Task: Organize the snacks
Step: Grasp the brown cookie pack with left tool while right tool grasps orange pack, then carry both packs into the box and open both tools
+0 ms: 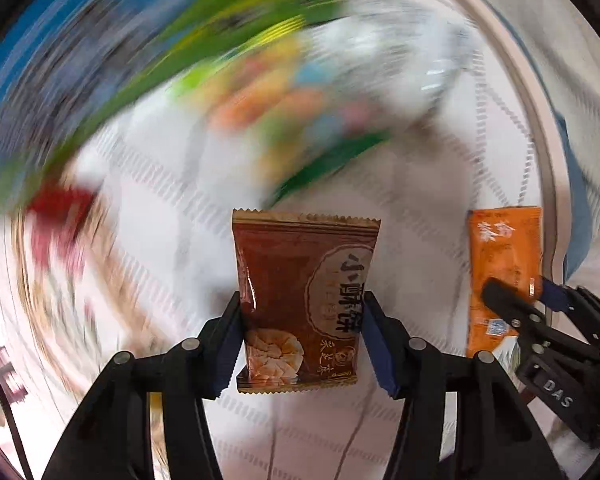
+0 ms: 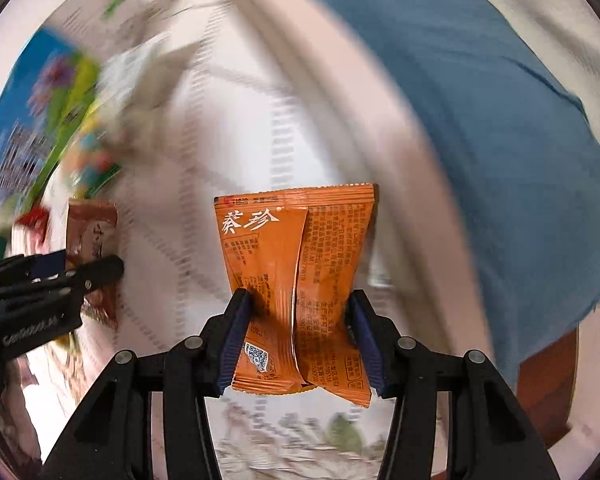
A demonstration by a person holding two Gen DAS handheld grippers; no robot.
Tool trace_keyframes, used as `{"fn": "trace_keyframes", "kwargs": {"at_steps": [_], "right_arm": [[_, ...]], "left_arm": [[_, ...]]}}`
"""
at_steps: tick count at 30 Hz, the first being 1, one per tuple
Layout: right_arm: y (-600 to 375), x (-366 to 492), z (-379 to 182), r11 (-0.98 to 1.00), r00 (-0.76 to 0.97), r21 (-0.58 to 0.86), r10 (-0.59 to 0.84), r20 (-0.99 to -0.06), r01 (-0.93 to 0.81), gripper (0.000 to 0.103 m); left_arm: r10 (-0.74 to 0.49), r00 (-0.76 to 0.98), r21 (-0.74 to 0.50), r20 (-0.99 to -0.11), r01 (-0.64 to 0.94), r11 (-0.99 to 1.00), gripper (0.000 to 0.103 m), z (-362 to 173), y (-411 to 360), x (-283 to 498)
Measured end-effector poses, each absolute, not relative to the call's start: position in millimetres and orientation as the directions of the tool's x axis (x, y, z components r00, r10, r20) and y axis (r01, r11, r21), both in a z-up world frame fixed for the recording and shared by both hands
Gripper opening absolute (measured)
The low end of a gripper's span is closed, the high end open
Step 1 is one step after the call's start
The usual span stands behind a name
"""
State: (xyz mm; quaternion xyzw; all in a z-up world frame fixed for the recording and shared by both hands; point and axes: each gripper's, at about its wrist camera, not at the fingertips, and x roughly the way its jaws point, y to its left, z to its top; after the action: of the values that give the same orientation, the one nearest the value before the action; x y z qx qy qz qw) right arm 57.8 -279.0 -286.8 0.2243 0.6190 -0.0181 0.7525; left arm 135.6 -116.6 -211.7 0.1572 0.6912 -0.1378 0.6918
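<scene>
1. White cloth (image 1: 172, 240) with grey dashed stripes covers the bench; heavily motion-blurred.
2. Pinkish rounded bench edge (image 2: 380, 128) visible beyond the cloth.
3. Blue garment (image 2: 480, 120) on a person just past that edge.

Both views are brightly and evenly lit, and no hard shadows are seen. Heavy swirling motion blur is spread over the backgrounds, while the brown packet (image 1: 300, 300) and orange packet (image 2: 296, 292) are rendered sharp. Edges are bent and darkened by fisheye distortion.
</scene>
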Motion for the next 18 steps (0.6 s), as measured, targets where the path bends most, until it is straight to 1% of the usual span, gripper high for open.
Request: {"fn": "trace_keyframes", "kwargs": {"at_steps": [4,7,10,14,18], "right_arm": [[-223,67,-281,0.937,0.196,0.309,0.276,-0.941,0.164,0.053],[-192,72,-279,0.949,0.17,0.302,0.285,-0.944,0.089,0.053],[-176,76,-285,0.962,0.135,0.267,0.259,-0.956,0.047,0.057],[-170,88,-292,0.97,0.1,0.241,0.236,-0.967,0.032,0.057],[-170,96,-297,0.975,0.082,0.219,0.216,-0.973,0.033,0.057]], "left_arm": [[-0.057,-0.093,-0.073,-0.994,0.179,0.981,0.053,-221,-41,125],[-0.131,-0.137,-0.137,-0.982,0.04,0.99,0.053,-237,-5,116],[-0.14,-0.135,-0.146,-0.981,0.034,0.989,0.054,-243,-4,113],[-0.106,-0.127,-0.115,-0.986,0.065,0.991,0.055,-251,-11,122],[-0.092,-0.101,-0.099,-0.991,0.07,0.993,0.055,-253,-17,100]]}}
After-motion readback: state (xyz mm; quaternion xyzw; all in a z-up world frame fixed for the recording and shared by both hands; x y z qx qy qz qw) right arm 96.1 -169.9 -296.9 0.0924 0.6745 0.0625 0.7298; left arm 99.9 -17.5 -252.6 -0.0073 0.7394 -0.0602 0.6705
